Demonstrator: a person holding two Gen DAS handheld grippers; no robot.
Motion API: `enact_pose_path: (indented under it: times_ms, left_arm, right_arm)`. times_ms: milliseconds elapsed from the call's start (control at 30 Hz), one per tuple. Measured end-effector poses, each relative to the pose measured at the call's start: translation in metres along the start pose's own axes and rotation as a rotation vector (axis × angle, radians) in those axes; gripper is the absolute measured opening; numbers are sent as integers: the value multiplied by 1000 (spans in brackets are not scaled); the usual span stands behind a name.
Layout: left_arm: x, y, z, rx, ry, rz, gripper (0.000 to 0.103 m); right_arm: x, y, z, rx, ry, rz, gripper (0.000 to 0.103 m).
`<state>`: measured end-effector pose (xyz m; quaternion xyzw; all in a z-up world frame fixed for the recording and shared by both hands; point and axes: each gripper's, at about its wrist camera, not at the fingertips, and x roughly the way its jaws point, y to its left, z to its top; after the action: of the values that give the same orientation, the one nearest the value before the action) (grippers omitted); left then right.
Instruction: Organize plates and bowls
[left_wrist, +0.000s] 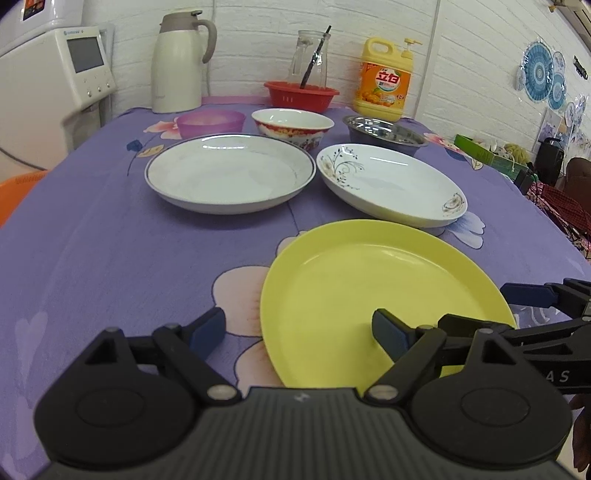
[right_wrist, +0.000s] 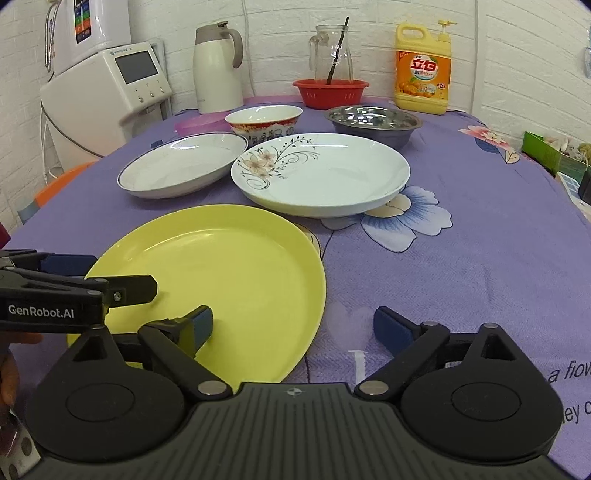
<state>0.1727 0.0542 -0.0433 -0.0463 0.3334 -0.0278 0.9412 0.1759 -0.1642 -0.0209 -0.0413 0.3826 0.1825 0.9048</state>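
In the left wrist view, the left gripper (left_wrist: 299, 330) fills the lower frame with its ribbed black body and blue pads spread wide, empty, straddling the near left rim of the smooth round yellow plate (left_wrist: 354, 295) on the woven purple floral tablecloth (left_wrist: 110, 240). At centre frame sit two glossy white plates, one blue-rimmed (left_wrist: 231, 173) and one flower-painted (left_wrist: 391, 182), with a translucent purple bowl (left_wrist: 210, 122), a red-patterned ceramic bowl (left_wrist: 291, 125) and a shiny steel bowl (left_wrist: 384, 131) behind. At the right edge, the right gripper (right_wrist: 293, 326) also stands open and empty, one finger over the yellow plate.

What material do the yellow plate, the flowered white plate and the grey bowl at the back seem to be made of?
Yellow plate: probably plastic or melamine; even colour, soft satin sheen, thin rim.
Flowered white plate: likely glazed ceramic; glossy surface, sharp light reflections, printed flower pattern.
Grey bowl: looks like stainless steel; mirror-like inside with broken reflections, duller outer wall.
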Motion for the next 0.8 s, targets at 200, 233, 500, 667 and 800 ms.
enact_pose_path:
  times_ms: [200,233,500,667,800]
  left_arm:
    - [1,-7,-1,41,-25,-11,63]
    - [0,-4,-1,38,-23,-4,62]
    - [-32,50,-6,-52,-16,158,63]
    - [-39,79,-6,-95,-21,221,62]
    - [-30,81,-7,-105,-16,200,62]
  right_arm:
    - [1,13,4,-15,-22,20,98]
    - [2,14,4,-9,-23,21,98]
    - [10,67,15,-77,-22,126,98]
    - [25,102,26,-115,-22,213,98]
    - [31,105,28,-116,-5,209,98]
